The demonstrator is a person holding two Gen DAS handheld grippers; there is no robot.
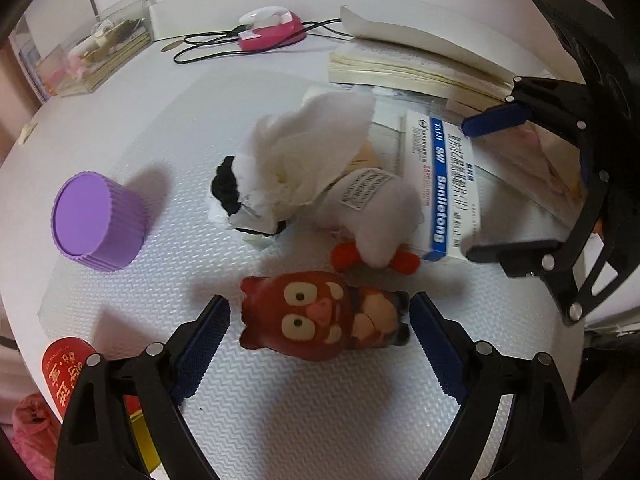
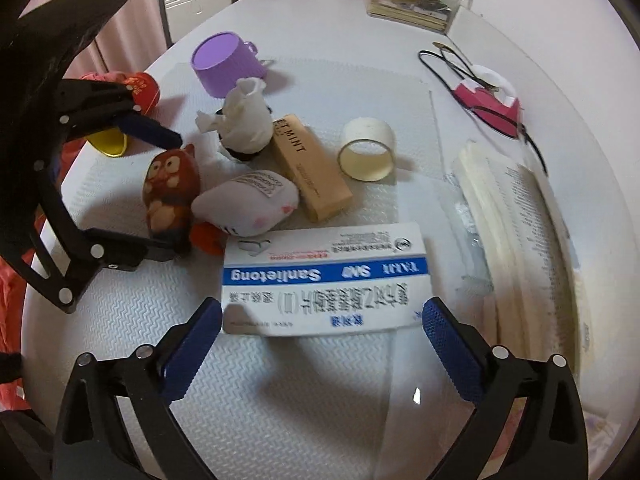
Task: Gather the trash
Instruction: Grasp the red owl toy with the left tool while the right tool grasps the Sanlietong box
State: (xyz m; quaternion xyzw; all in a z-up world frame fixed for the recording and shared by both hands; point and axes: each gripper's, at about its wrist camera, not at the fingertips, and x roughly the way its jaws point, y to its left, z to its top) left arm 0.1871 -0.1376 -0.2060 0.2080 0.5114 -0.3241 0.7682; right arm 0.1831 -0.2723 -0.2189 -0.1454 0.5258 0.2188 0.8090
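Nothing looks collected yet: your left gripper point(image 1: 320, 320) gapes around the owl figure point(image 1: 320, 316), your right gripper point(image 2: 322, 322) gapes at the medicine box point(image 2: 324, 276), and the crumpled tissue point(image 1: 308, 152) lies farther off.

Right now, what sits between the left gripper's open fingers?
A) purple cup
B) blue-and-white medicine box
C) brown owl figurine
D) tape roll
C: in the left wrist view the brown owl figurine lies between the fingers of the left gripper, and the pads are not pressing on it. The medicine box lies in front of the right gripper instead.
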